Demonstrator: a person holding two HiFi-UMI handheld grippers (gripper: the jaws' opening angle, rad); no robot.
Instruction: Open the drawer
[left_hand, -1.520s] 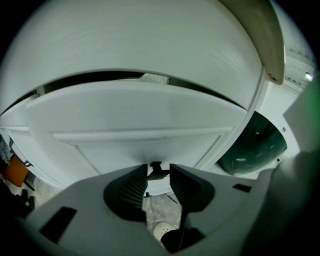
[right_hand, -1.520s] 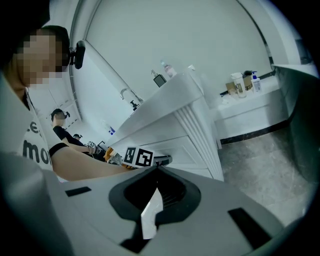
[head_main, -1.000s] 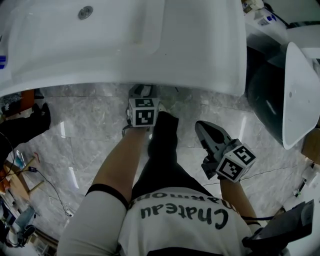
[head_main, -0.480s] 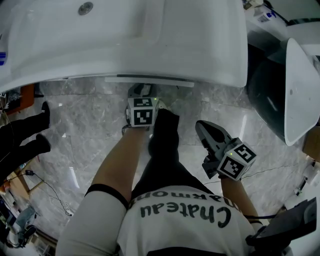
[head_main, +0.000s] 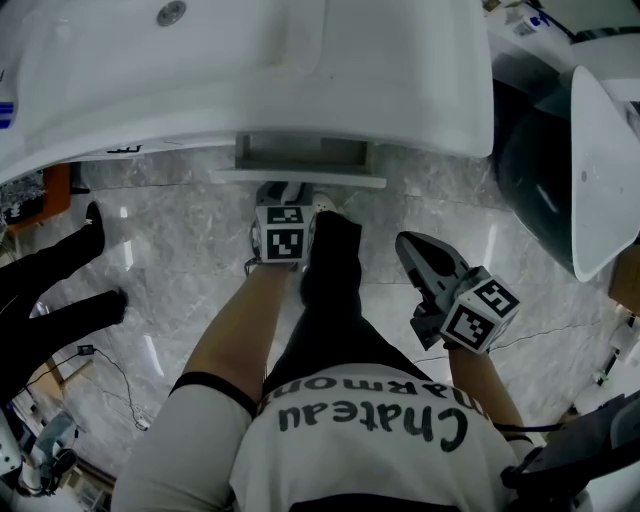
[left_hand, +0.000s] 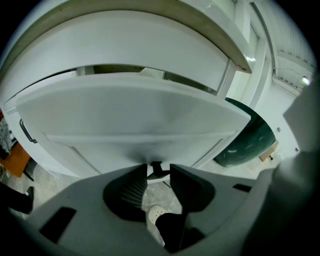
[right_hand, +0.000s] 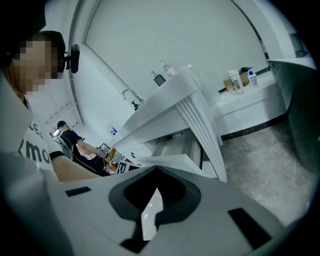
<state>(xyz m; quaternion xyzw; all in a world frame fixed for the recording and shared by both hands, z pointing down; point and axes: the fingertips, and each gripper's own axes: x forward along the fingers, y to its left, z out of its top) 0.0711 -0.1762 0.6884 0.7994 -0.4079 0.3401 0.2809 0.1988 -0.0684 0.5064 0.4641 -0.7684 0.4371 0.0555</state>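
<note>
A white drawer (head_main: 300, 155) stands partly pulled out from under the white vanity top (head_main: 400, 90), its front panel (head_main: 298, 179) facing me. My left gripper (head_main: 289, 190) is at the middle of that panel. In the left gripper view the panel (left_hand: 130, 115) fills the frame, and my left gripper (left_hand: 158, 172) is shut on the small dark knob (left_hand: 156, 166). My right gripper (head_main: 410, 245) hangs apart over the floor to the right, shut and holding nothing. In the right gripper view, the open drawer (right_hand: 182, 145) shows beyond my right gripper (right_hand: 156, 182).
A sunken basin with a drain (head_main: 171, 14) lies in the vanity top. A dark round tub with a white rim (head_main: 590, 170) stands at the right. My dark trouser leg (head_main: 330, 270) is between the grippers. Another person's dark legs (head_main: 50, 290) are at the left on the marble floor (head_main: 180, 260).
The drawer has slid out from under the vanity top toward me, drawn by the left gripper. The right gripper has stayed about where it was. The legs at the left have shifted.
</note>
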